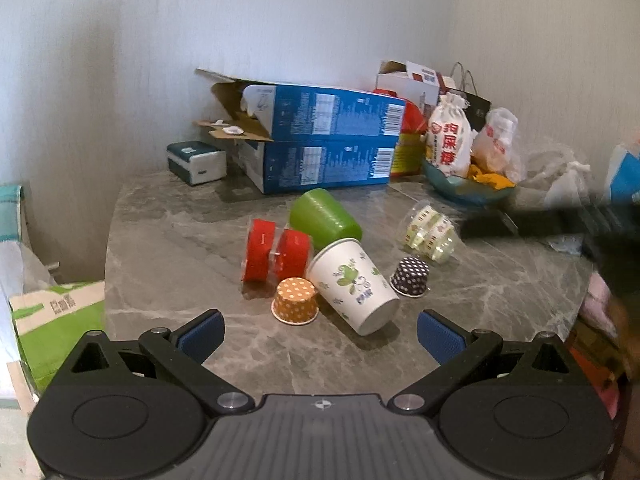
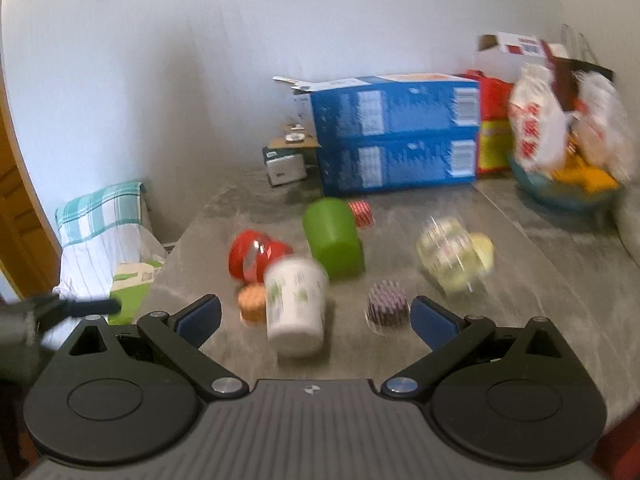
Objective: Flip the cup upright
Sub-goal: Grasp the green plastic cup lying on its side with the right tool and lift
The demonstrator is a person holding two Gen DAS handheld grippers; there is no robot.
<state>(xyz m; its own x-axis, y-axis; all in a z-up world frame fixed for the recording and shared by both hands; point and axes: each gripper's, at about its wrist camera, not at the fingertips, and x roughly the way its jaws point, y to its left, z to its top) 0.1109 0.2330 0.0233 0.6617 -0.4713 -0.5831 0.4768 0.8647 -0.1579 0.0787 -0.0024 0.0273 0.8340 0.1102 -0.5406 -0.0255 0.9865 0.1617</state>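
Hovering with jaws apart, the left hand-held gripper [image 1: 320, 336] and right hand-held gripper [image 2: 316, 322] both face the white paper cup [image 1: 354, 285], lying tipped on the table [image 1: 168, 240]. Crowding orange cupcake liner [image 1: 295, 301] and green cup [image 1: 325, 218] behind it risk being knocked.

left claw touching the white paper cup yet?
Apart. The left wrist view shows bare table between the open left claw and the white paper cup, which lies on its side ahead of the fingertips.
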